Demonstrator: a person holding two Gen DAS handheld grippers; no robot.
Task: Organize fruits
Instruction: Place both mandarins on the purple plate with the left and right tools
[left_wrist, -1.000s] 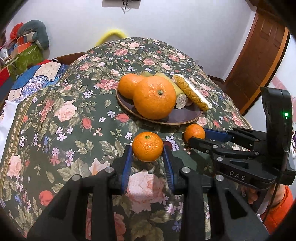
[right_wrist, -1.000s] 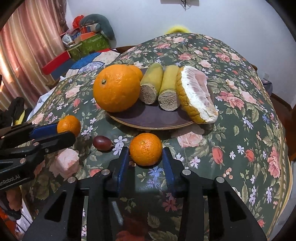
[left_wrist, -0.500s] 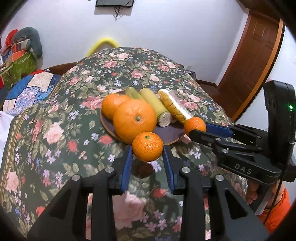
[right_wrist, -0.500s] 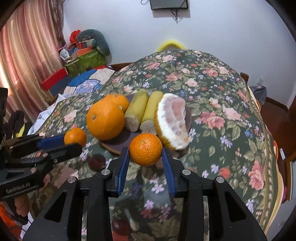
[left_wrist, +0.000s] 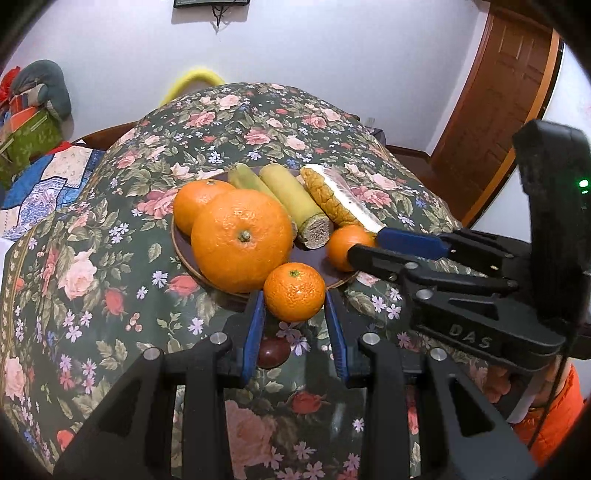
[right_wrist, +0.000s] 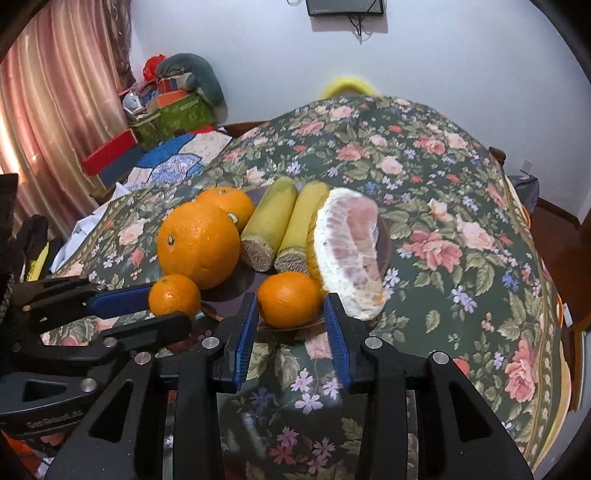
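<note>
My left gripper (left_wrist: 294, 301) is shut on a small mandarin (left_wrist: 294, 291) and holds it above the near rim of the brown plate (left_wrist: 184, 254). My right gripper (right_wrist: 290, 308) is shut on another small mandarin (right_wrist: 288, 299) over the plate's near edge (right_wrist: 218, 291). Each gripper shows in the other's view: the right one (left_wrist: 364, 245) with its mandarin (left_wrist: 343, 245), the left one (right_wrist: 173, 304) with its mandarin (right_wrist: 173, 295). The plate holds a large orange (left_wrist: 242, 240), a smaller orange (left_wrist: 195, 206), two sugarcane pieces (left_wrist: 291, 199) and a pomelo wedge (right_wrist: 349, 251).
A dark red fruit (left_wrist: 272, 352) lies on the floral tablecloth (left_wrist: 92, 258) under my left gripper. A yellow chair back (left_wrist: 194, 79) stands behind the table. Boxes and cloth pile up at the far left (right_wrist: 166, 107). A wooden door (left_wrist: 495, 103) is at the right.
Both grippers have lifted their mandarins off the tablecloth and carried them forward to the near side of the plate. The dark red fruit stays on the cloth.
</note>
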